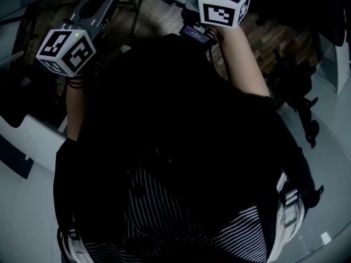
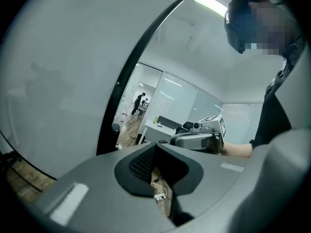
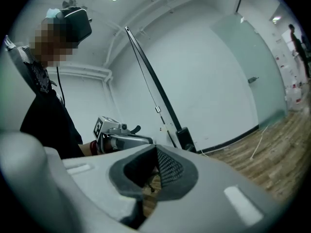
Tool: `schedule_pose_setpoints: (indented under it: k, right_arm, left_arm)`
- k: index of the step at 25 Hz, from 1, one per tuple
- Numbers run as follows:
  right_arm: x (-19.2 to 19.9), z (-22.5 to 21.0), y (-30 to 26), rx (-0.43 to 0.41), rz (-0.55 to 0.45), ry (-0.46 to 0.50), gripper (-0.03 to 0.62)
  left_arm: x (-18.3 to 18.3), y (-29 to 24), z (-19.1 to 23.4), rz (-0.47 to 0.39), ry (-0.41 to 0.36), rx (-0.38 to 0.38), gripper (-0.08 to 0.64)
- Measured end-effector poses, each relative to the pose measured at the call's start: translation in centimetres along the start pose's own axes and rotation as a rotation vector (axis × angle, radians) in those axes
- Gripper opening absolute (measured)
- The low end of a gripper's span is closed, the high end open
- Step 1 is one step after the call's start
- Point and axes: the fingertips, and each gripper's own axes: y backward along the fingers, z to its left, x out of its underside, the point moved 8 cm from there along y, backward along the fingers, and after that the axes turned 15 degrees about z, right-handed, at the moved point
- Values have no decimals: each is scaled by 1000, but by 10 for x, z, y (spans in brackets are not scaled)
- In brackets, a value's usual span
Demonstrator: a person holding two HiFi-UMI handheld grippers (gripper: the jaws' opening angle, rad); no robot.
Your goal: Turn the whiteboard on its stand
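My left gripper [image 2: 156,165] has its jaws together with nothing between them. Through the slit under the dark pads only wood floor [image 2: 127,136] and a white cable [image 2: 160,194] show. My right gripper [image 3: 154,168] is likewise closed on nothing, with a strip of floor visible below its pads.

The whiteboard [image 2: 63,81] is on the far side of me, close by my left gripper. In the left gripper view its pale face fills the whole left side, bounded by a black frame edge that curves from the top down to the floor. Neither gripper touches it. In the right gripper view, a thin dark bar [image 3: 148,76] slants up beyond my left gripper, with a small clamp on it and a dark block [image 3: 184,139] at its foot. I cannot tell whether that is the board seen edge-on or part of its stand.

From the head view both grippers are raised in front of my chest, well apart and pointing away from me. The left marker cube [image 1: 66,51] is at the left and the right marker cube [image 1: 226,3] is at the top. My dark shirt [image 1: 175,119] fills most of that view. Far off in the left gripper view stand a white desk [image 2: 163,125] and two people [image 2: 140,103].
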Motion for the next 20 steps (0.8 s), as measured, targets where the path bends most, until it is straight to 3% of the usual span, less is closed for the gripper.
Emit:
schedule_pose_setpoints:
  k: [7,14,20]
  right_arm:
    - [-5,-6,-4,93,-26,-33,2]
    - [-15,26,-52,202,-50,-61,2]
    - [-10,27,-61,298,-38,-93,2]
  left_arm:
    - [-5,-3,19,37,-10,62,2]
    - [22,44,53,41,-6,115,3]
    - [35,52,62,58,12,113,2]
